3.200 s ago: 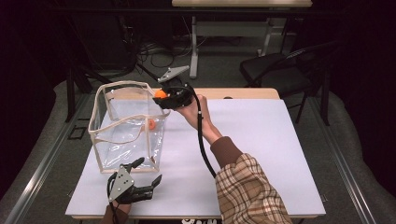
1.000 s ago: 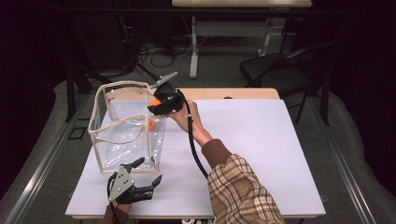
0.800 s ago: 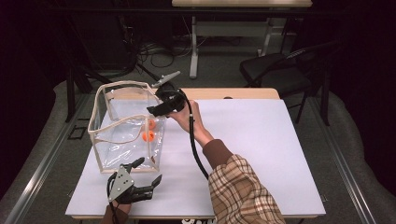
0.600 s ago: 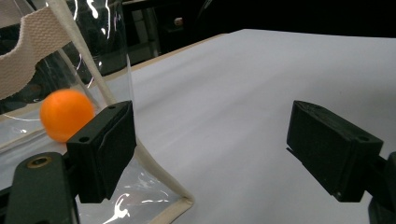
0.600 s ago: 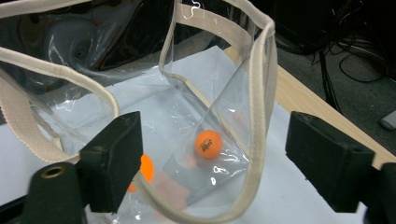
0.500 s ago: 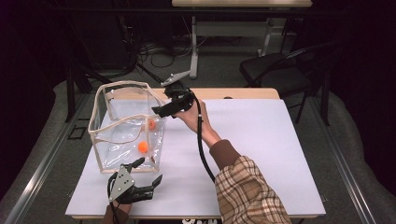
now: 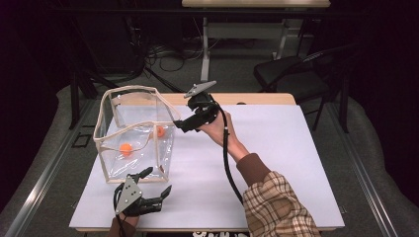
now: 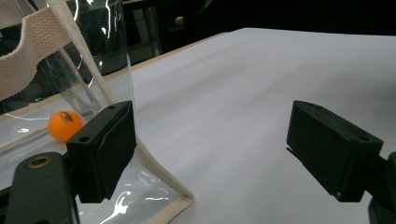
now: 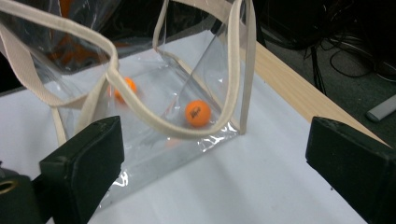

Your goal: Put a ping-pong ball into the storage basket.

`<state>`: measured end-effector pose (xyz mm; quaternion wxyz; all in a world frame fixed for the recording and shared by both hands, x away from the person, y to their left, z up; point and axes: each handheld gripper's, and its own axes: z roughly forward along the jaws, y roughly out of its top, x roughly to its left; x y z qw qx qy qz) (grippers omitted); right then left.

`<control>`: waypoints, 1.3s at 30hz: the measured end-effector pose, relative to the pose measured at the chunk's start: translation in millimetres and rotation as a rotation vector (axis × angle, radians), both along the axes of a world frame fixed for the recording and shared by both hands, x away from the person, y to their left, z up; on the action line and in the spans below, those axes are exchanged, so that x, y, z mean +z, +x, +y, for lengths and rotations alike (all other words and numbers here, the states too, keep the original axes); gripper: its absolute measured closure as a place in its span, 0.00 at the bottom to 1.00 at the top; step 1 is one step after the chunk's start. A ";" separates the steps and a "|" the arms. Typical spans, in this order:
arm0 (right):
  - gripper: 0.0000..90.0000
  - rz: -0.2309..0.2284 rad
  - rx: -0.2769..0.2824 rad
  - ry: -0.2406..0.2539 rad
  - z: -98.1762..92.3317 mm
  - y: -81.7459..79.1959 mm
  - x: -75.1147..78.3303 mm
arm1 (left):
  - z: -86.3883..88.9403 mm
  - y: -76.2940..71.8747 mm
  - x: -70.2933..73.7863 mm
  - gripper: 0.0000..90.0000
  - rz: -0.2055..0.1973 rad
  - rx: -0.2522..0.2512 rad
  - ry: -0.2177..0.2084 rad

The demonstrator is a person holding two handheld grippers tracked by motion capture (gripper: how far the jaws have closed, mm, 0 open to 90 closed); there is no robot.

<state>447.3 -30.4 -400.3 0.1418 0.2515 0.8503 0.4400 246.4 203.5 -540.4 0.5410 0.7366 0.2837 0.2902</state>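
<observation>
A clear plastic bag (image 7: 112,129) with beige trim stands open on the white table (image 7: 276,153). Two orange balls lie on its bottom, one at the left (image 7: 126,147) and one at the right (image 7: 160,131). My right gripper (image 7: 180,127) hovers just right of the bag's rim. Its jaws have just been opening and nothing is between them (image 9: 219,163). In the right gripper view the balls (image 9: 197,113) (image 9: 126,86) sit behind the bag's handle (image 9: 140,112). My left gripper (image 7: 157,181) rests open at the bag's front corner (image 8: 180,203), empty, with one ball (image 8: 65,125) beyond its left jaw.
A wooden strip (image 7: 257,98) borders the table's far edge. Beyond it are a black chair (image 7: 291,79), cables on the floor and a desk frame. The right half of the table is bare white surface.
The right gripper held an orange ball above the bag, opened and let it drop inside. The ball rolled left on the bag's bottom. The gripper drew back to the right. The left gripper stayed put.
</observation>
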 end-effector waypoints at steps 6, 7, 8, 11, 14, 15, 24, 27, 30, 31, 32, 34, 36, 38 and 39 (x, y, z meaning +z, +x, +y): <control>0.01 -0.003 0.004 -0.011 -10.0 -7.3 -8.5 | 0.1 -0.2 -0.2 0.18 0.003 0.002 0.000; 0.01 -0.003 0.004 -0.011 -10.0 -7.3 -8.5 | 0.1 -0.2 -0.2 0.18 0.003 0.002 0.000; 0.00 0.002 0.003 -0.017 -13.1 -10.5 -11.9 | -0.4 -0.4 -0.3 0.18 0.005 -0.001 0.003; 0.00 0.000 0.004 -0.022 -17.1 -14.0 -14.5 | -0.2 -1.0 0.0 0.18 0.000 -0.001 0.005; 0.00 -0.003 0.005 -0.030 -25.5 -21.2 -19.1 | 0.3 -0.8 -0.2 0.18 0.002 0.004 -0.001; 0.00 -0.007 0.006 -0.027 -27.9 -23.4 -19.9 | 0.1 -1.0 -0.1 0.18 0.001 0.001 0.004; 0.00 -0.026 -0.005 -0.007 -50.9 -37.6 -24.2 | 0.1 -1.0 -0.2 0.18 0.002 0.004 0.003; 0.00 -0.023 -0.009 -0.007 -57.4 -41.9 -27.1 | 0.0 -0.9 -0.2 0.18 0.003 0.004 0.003; 0.00 -0.026 -0.011 -0.007 -64.0 -45.4 -30.4 | -0.2 -1.1 -0.1 0.18 0.002 0.002 0.005; 0.00 -0.026 -0.011 -0.007 -64.0 -45.4 -30.4 | -0.2 -1.1 -0.1 0.18 0.002 0.002 0.005; 0.00 -0.027 -0.016 -0.007 -66.1 -46.5 -31.2 | 0.0 -1.2 0.1 0.18 0.001 0.002 0.005; 0.00 -0.029 -0.023 0.000 -72.1 -49.4 -33.9 | 0.1 -1.2 -0.1 0.18 0.003 0.006 0.000; 0.00 -0.028 -0.026 -0.001 -73.8 -50.5 -34.9 | -0.4 -0.8 -0.4 0.18 0.005 0.003 0.004; 0.00 -0.035 -0.032 0.004 -79.3 -53.2 -37.5 | -0.3 -0.9 -0.2 0.18 0.004 0.001 0.005; 0.00 -0.033 -0.036 0.008 -81.1 -54.5 -38.0 | -0.2 -1.0 -0.2 0.18 0.004 0.002 0.005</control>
